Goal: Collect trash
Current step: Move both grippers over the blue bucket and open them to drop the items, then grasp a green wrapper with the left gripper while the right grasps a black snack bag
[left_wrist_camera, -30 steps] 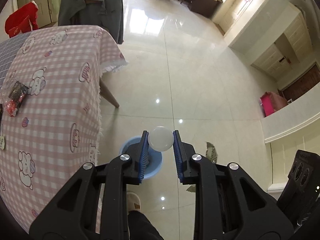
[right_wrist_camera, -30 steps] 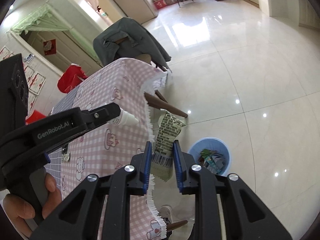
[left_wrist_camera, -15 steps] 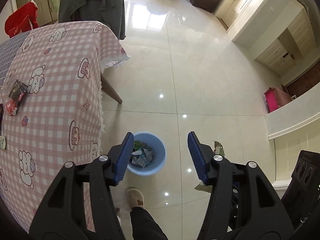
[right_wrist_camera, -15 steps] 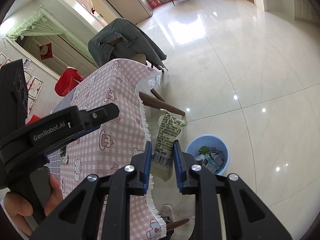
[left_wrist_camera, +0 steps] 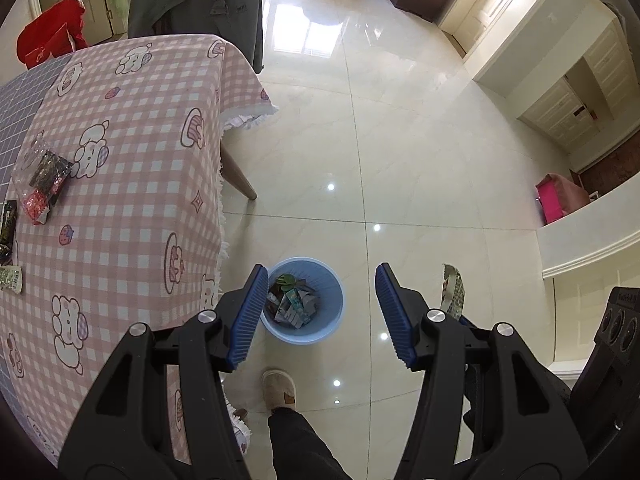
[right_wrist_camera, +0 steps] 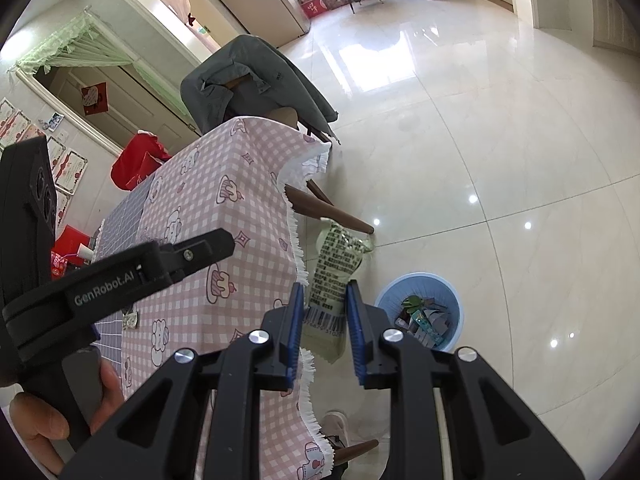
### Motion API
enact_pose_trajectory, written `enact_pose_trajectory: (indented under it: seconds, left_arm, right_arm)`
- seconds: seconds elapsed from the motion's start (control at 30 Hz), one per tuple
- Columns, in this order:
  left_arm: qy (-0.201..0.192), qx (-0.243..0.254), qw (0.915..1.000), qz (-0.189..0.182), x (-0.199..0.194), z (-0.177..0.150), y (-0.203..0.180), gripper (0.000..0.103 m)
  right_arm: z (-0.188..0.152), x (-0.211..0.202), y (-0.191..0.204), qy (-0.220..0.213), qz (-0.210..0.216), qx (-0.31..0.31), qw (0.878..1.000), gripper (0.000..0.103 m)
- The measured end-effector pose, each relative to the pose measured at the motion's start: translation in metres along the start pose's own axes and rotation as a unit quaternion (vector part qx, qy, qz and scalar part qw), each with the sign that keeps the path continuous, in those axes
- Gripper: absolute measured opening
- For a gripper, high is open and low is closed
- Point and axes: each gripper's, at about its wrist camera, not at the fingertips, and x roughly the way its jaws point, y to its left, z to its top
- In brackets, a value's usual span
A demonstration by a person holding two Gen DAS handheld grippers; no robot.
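While left claw [left_wrist_camera: 320,312] gapes (empty), right claw [right_wrist_camera: 323,330] pinches wrapper [right_wrist_camera: 334,276].

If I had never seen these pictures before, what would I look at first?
Probably the blue trash bin on the shiny floor beside the table, already holding crumpled wrappers, with the open left gripper above it. Next, the green snack wrapper pinched in the right gripper, hanging near the edge of the pink checked tablecloth with its cartoon animals.
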Motion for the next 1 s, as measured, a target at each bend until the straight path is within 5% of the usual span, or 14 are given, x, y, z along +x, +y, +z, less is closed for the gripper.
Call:
enact_pose_trajectory:
  seconds: [0.4, 0.47, 0.6, 1.0]
  left_arm:
    - [0.006, -0.001, 1.0000, -0.004, -0.008, -0.005, 0.006, 0.056]
    - [0.005, 0.000, 1.0000, -0.003, -0.010, -0.006, 0.005, 0.057]
    - [0.004, 0.002, 1.0000, -0.003, -0.015, -0.009, 0.005, 0.058]
    - [-0.015, -0.033, 0.9992, -0.015, -0.051, -0.013, 0.033, 0.059]
  right_arm:
    - [0.001, -0.012, 0.011, -0.032, -0.020, -0.004, 0.999, 0.026]
    - [0.001, -0.012, 0.012, -0.035, -0.024, -0.001, 0.999, 0.036]
    - [0.000, -0.014, 0.017, -0.039, -0.028, -0.005, 0.999, 0.040]
    - [-0.002, -0.019, 0.067, -0.037, 0.006, -0.046, 0.998, 0.041]
